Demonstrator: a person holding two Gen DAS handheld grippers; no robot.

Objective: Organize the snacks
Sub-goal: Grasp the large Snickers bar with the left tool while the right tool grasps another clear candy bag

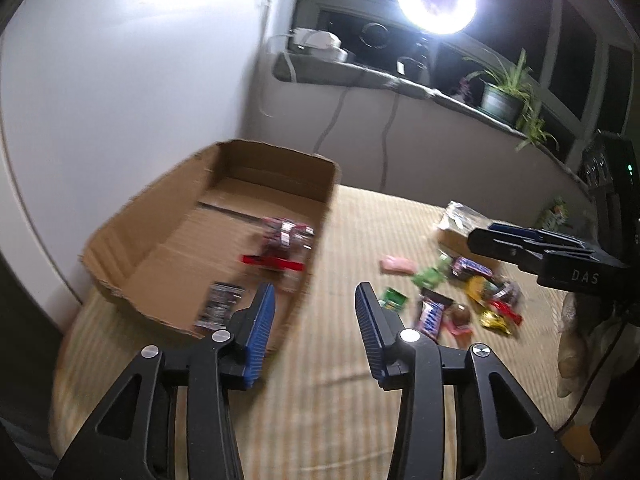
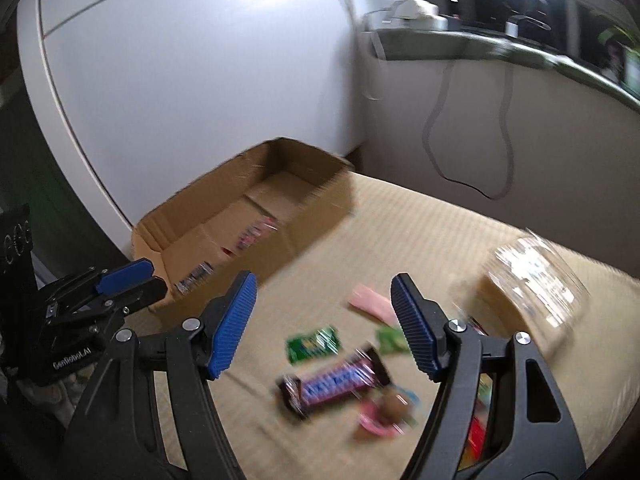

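While the cardboard box (image 1: 224, 216) already holds a few wrapped snacks on its floor, most of the sweets lie loose on the striped cloth (image 1: 320, 400), so the step in hand looks like the reach for the next piece rather than a drop. From the left claw (image 1: 315, 312), whose jaws stand apart with nothing between them, the box sits ahead and to its left, its near wall just beyond the left finger, and the heap of sweets (image 1: 460, 300) lies ahead to its right. From the right claw (image 2: 323, 322), jaws wide and empty, the box is ahead and off to the left, while a brown and purple chocolate bar (image 2: 334, 380) lies just below and ahead of the gap between its fingers, with a green packet (image 2: 314, 345) beside it and a pink wrapper (image 2: 370, 302) a little further on. A clear plastic bag (image 2: 532, 280) sits to the right of that claw. Next, the right claw probably needs to drop over the chocolate bar, square its fingers across the narrow width, and close before carrying it to the box.
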